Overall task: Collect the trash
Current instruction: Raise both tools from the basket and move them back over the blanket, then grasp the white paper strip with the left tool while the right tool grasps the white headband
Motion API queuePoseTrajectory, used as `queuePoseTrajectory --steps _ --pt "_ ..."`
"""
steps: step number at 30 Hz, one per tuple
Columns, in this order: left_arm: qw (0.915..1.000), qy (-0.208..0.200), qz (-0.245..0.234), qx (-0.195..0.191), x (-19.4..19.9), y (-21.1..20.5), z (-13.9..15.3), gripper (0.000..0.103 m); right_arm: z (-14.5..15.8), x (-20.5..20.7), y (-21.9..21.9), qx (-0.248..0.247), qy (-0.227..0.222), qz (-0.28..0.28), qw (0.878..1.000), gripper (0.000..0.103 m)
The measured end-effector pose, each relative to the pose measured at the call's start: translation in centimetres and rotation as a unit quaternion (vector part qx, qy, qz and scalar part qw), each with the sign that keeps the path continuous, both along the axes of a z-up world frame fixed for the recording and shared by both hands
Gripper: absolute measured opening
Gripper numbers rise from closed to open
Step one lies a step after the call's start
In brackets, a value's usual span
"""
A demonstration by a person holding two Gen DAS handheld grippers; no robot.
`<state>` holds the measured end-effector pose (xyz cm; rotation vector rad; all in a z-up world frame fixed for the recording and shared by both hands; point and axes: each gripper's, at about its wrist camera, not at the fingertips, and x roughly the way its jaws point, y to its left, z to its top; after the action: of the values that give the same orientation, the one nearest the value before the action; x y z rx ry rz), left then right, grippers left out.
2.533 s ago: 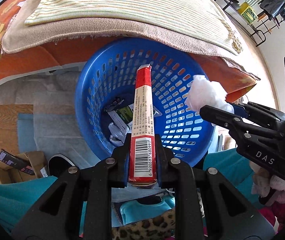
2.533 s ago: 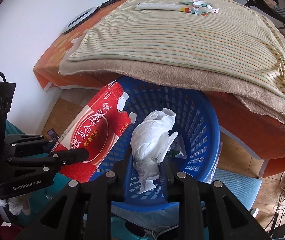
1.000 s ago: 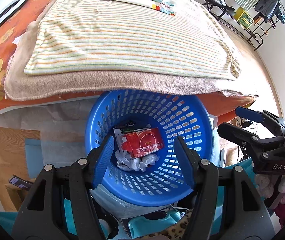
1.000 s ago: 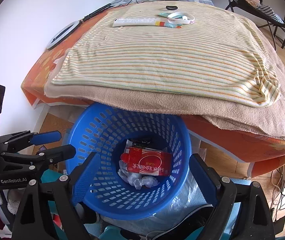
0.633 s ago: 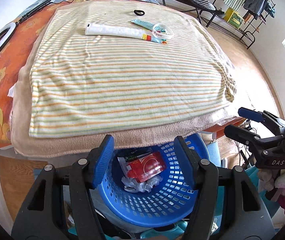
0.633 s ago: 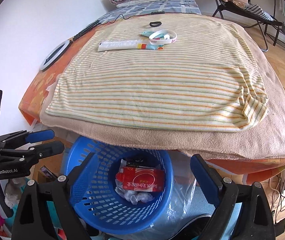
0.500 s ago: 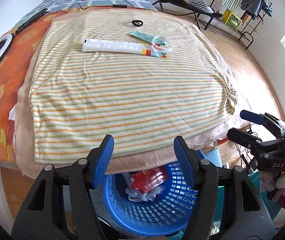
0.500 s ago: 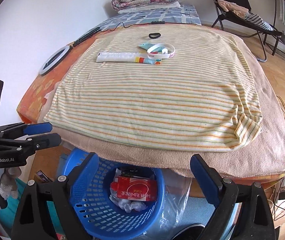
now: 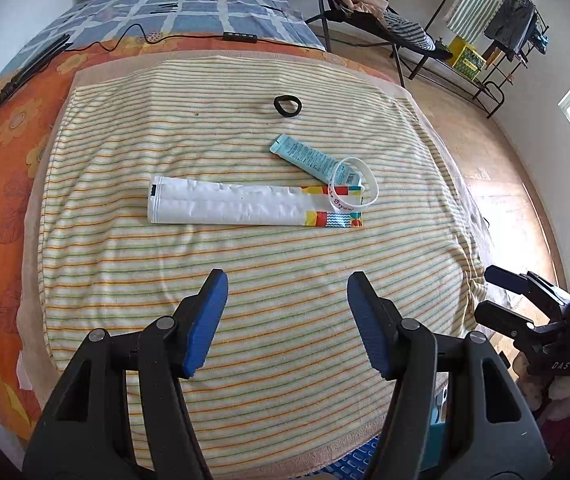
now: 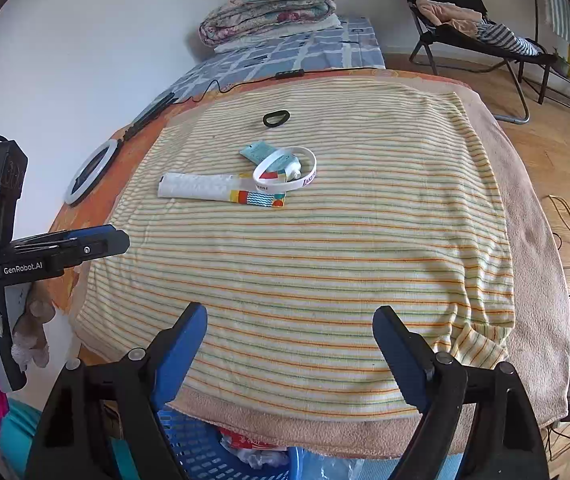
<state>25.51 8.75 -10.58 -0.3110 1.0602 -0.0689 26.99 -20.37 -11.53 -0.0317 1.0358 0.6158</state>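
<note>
On the striped towel (image 9: 245, 300) covering the bed lie a long white wrapper (image 9: 225, 206) (image 10: 201, 186) with a colourful end, a teal tube (image 9: 305, 158) (image 10: 263, 152), a white wristband (image 9: 341, 203) (image 10: 281, 187) and a black hair tie (image 9: 277, 107) (image 10: 266, 120). My left gripper (image 9: 285, 284) (image 10: 117, 240) hovers open and empty over the towel's near half, short of the wrapper. My right gripper (image 10: 289, 314) (image 9: 497, 296) is beside it on the right, also empty, its jaws closing a little. The blue basket (image 10: 189, 456) (image 9: 349, 460) peeks out below the bed edge with trash (image 10: 253, 446) inside.
A ring light (image 10: 93, 170) and black cable (image 9: 165, 36) lie on the orange sheet at the left. Folded quilts (image 10: 269, 4) sit at the bed's far end. A folding chair (image 10: 481, 28) and a clothes rack (image 9: 517, 20) stand on the wooden floor to the right.
Both grippers let the red box and tissue drop into the basket, then rose and moved forward over the bed. The basket has slid to the bottom edge of both views.
</note>
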Motion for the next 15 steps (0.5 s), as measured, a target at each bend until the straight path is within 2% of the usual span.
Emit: queuePoseTrajectory --steps 5,8,12,15 --pt "0.9999 0.008 0.010 -0.011 4.6 1.7 -0.8 0.064 0.0 3.5 0.8 0.024 0.011 -0.001 1.000 0.087" --pt "0.9998 0.018 0.005 -0.001 7.2 2.3 -1.8 0.064 -0.4 5.7 1.1 0.030 0.016 -0.012 0.999 0.086" --pt "0.9992 0.039 -0.006 0.013 10.1 2.8 -3.8 0.064 -1.7 8.5 1.2 0.059 0.052 -0.031 0.996 0.078" --pt "0.9982 0.059 -0.006 0.006 11.6 3.5 -5.4 0.064 -2.9 9.7 1.1 0.075 0.076 -0.043 0.993 0.076"
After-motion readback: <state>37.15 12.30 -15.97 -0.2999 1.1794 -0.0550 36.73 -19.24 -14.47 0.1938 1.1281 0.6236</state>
